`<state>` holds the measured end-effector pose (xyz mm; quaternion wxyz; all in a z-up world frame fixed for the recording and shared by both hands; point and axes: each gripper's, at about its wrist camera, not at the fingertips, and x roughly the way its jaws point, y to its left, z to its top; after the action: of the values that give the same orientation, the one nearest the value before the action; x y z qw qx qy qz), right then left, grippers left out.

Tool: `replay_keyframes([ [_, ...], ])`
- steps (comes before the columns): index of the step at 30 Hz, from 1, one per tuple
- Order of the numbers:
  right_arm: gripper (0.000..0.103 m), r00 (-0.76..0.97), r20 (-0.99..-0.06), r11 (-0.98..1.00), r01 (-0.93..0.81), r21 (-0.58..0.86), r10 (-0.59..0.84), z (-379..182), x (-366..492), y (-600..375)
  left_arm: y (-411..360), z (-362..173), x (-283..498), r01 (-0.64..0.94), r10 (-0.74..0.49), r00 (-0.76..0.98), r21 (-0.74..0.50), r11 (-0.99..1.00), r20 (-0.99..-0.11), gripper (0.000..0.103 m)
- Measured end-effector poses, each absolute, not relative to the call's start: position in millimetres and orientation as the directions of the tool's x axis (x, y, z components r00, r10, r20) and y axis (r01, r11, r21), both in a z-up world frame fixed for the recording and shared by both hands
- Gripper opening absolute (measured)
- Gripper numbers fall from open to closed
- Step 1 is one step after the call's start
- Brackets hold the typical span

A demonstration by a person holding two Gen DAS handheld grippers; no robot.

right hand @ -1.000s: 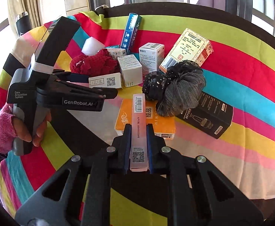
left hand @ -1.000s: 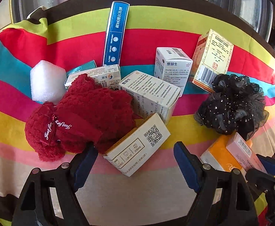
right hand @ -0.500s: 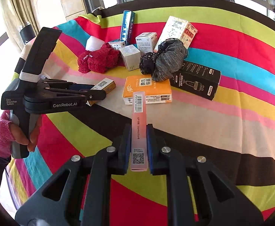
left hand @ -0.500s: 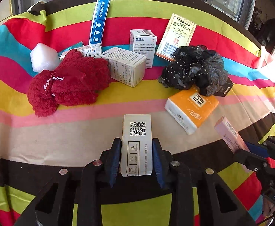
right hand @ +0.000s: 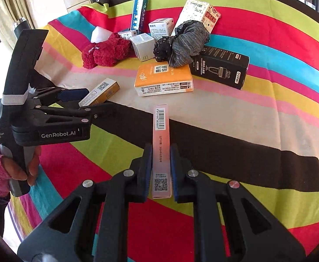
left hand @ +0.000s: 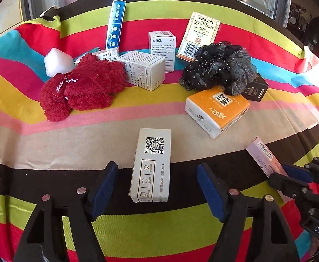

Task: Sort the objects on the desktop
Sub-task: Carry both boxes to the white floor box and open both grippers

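My left gripper (left hand: 157,185) is open. A white toothpaste box (left hand: 151,163) with a QR code lies on the striped cloth between its blue pads, touching neither. The same box (right hand: 100,91) shows in the right wrist view beside the left gripper (right hand: 76,96). My right gripper (right hand: 161,168) is shut on a slim pink box (right hand: 161,144) with a barcode, held above the cloth. That pink box (left hand: 264,159) also shows at the right of the left wrist view.
Further back lie an orange tissue pack (left hand: 217,111), red fluffy gloves (left hand: 80,85), black and grey scrunchies (left hand: 218,67), a black DORMI box (right hand: 220,65), several white medicine boxes (left hand: 144,72), a blue toothpaste box (left hand: 115,25) and a white foam block (left hand: 57,60).
My left gripper has opened and let go of the white toothpaste box, which now lies on the cloth. My right gripper still holds the pink box.
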<state>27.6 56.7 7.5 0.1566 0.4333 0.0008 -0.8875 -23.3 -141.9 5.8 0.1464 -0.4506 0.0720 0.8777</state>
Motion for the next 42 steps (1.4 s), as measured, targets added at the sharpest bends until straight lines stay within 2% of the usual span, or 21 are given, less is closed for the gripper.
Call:
replay_keyframes([
  [1, 0.018, -0.58, -0.77, -0.953, 0.275, 0.124, -0.267, 8, 29, 56, -145, 8, -21, -0.316, 0.189, -0.554, -0.006, -0.949, -0.81, 0.048],
  [3, 0.018, -0.584, -0.769, -0.954, 0.276, 0.116, -0.262, 8, 35, 53, -155, 9, -12, -0.302, 0.181, -0.556, -0.006, -0.953, -0.811, 0.033],
  [6, 0.018, -0.578, -0.768, -0.952, 0.276, 0.132, -0.274, 8, 43, 50, -144, 10, 8, -0.287, 0.179, -0.559, -0.014, -0.958, -0.81, 0.033],
  [16, 0.018, -0.544, -0.774, -0.929, 0.337, 0.151, -0.323, 7, 67, 15, -189, 8, 65, -0.187, 0.174, -0.578, -0.078, -0.979, -0.798, 0.033],
  [33, 0.018, -0.473, -0.767, -0.824, 0.553, 0.125, -0.433, 15, 117, -84, -262, 12, 145, 0.003, 0.109, -0.631, -0.143, -0.99, -0.768, 0.033],
  [42, 0.018, -0.404, -0.773, -0.729, 0.676, 0.109, -0.49, 17, 148, -143, -305, 16, 184, 0.09, 0.041, -0.652, -0.131, -0.987, -0.757, 0.033],
])
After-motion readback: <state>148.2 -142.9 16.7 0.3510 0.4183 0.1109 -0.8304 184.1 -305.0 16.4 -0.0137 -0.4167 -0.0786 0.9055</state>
